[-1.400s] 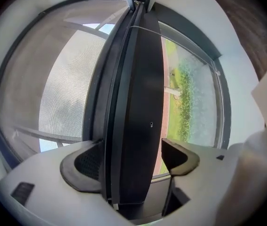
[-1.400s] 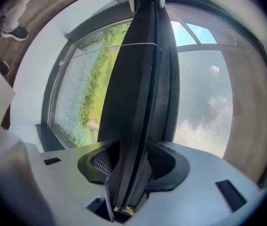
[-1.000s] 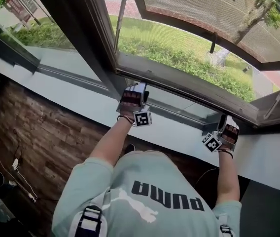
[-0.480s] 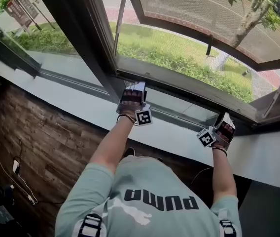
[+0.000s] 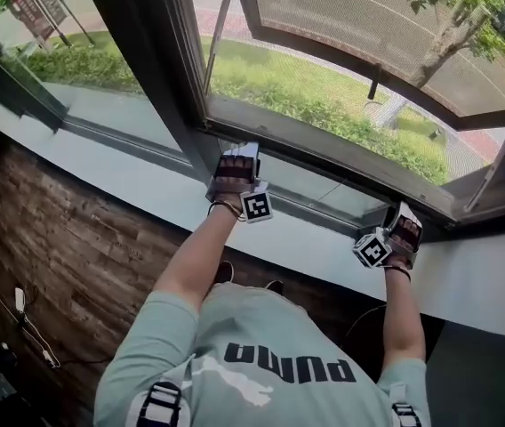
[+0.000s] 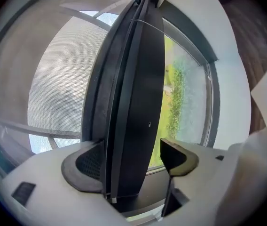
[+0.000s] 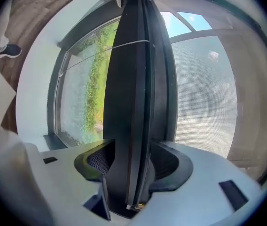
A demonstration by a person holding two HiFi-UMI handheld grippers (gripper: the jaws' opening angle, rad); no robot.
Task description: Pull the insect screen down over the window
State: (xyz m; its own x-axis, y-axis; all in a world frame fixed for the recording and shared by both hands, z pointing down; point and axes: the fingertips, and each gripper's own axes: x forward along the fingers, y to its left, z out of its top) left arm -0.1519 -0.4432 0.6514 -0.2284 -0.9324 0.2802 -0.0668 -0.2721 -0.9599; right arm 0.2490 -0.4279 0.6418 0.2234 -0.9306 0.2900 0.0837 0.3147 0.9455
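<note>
Black screen bar [image 6: 133,102]: between both jaw pairs.
Left hand-held gripper [image 6: 133,157]: closing on screen bar, one pad apart.
Right hand-held gripper [image 7: 136,164]: clamped on screen bar.

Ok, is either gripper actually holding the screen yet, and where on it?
Right gripper is clamped on the screen's bottom bar near its right end. Left gripper is closing around the same bar, one pad not touching yet.
</note>
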